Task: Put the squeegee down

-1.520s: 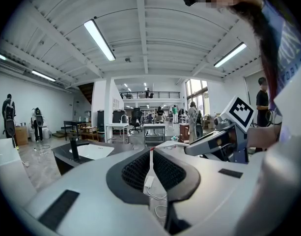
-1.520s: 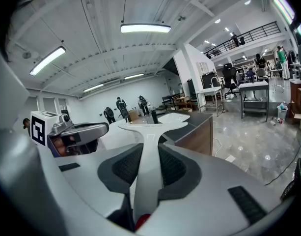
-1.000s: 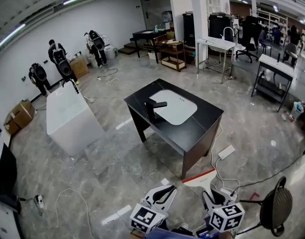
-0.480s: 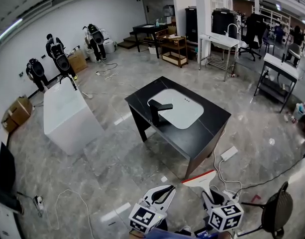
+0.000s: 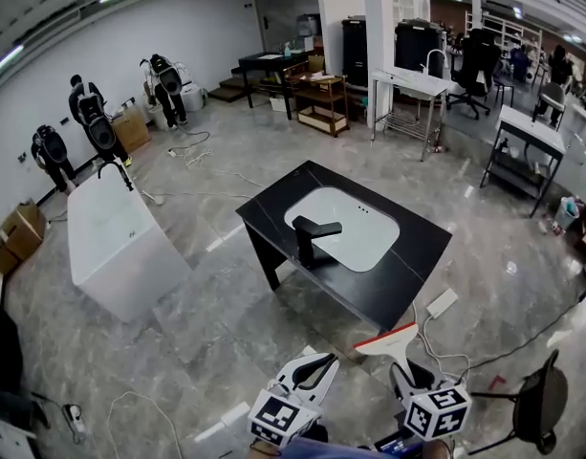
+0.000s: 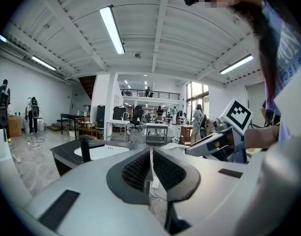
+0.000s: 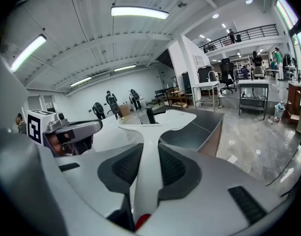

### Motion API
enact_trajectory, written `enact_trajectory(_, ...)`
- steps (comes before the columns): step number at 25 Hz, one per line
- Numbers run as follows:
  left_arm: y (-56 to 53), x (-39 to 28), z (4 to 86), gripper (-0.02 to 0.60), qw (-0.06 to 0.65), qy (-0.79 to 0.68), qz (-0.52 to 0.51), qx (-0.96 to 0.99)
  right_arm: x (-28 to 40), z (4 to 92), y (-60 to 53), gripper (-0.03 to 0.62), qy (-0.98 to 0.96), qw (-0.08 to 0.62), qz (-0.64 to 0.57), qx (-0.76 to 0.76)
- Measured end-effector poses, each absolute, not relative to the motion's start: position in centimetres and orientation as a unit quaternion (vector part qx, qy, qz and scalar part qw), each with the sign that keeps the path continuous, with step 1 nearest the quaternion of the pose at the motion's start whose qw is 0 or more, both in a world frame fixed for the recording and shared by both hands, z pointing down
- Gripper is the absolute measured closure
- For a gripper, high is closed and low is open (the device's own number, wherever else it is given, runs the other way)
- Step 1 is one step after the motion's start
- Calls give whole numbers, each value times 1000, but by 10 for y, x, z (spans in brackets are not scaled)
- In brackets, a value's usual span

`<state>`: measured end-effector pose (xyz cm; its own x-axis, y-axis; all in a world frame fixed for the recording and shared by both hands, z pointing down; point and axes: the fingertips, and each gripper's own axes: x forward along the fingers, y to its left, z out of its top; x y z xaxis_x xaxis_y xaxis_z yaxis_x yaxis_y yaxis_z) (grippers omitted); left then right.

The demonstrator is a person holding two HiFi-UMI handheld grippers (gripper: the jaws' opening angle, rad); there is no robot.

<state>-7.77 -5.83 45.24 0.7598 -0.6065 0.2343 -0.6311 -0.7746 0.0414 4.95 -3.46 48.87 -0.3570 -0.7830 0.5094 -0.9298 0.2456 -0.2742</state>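
While right tongs (image 7: 150, 162) clamp squeegee (image 7: 151, 123), left tongs (image 6: 151, 169) closed, empty

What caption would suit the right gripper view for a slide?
Right hand-held gripper clamps a white squeegee by its handle, blade toward the black sink table.

Black sink counter (image 5: 388, 290), white bathtub (image 5: 120, 266)

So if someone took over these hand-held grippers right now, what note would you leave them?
Left gripper: jaws all but closed, nothing between them.
Right gripper: shut on the handle of the white squeegee with the red-edged blade, held in the air short of the black table with the white inset basin.
Done: squeegee is in hand.
Left: set it down, probably on the table, then let go.
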Motion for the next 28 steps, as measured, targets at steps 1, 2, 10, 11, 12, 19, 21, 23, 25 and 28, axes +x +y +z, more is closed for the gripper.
enact_trajectory(1, -67, -84, 452, 565, 58, -328, 102, 937, 44, 489, -41, 493, -775, 135, 272, 554)
enact_trajectory(2, -75, -91, 453, 565, 58, -325, 102, 938, 39, 491, -47, 493, -772, 135, 272, 559)
enact_trajectory(10, -113, -128, 460, 565, 58, -281, 94, 953, 13, 497, -80, 493, -736, 115, 282, 604)
enact_trajectory(11, -115, -130, 461, 565, 59, -275, 93, 955, 12, 498, -81, 493, -731, 114, 284, 610)
enact_trajectory(12, -117, -132, 462, 565, 61, -270, 92, 956, 11, 499, -81, 494, -725, 115, 285, 616)
enact_trajectory(19, -128, -135, 470, 565, 74, -241, 82, 964, 10, 505, -79, 493, -696, 129, 295, 641)
enact_trajectory(21, -129, -132, 473, 565, 80, -231, 81, 966, 14, 506, -80, 494, -690, 128, 297, 647)
enact_trajectory(23, -131, -128, 478, 565, 85, -225, 85, 967, 16, 508, -82, 494, -686, 126, 300, 651)
enact_trajectory(25, -133, -124, 484, 565, 92, -221, 92, 966, 20, 512, -85, 493, -683, 125, 307, 651)
enact_trajectory(28, -142, -114, 491, 565, 103, -220, 102, 965, 30, 523, -96, 493, -680, 131, 320, 646)
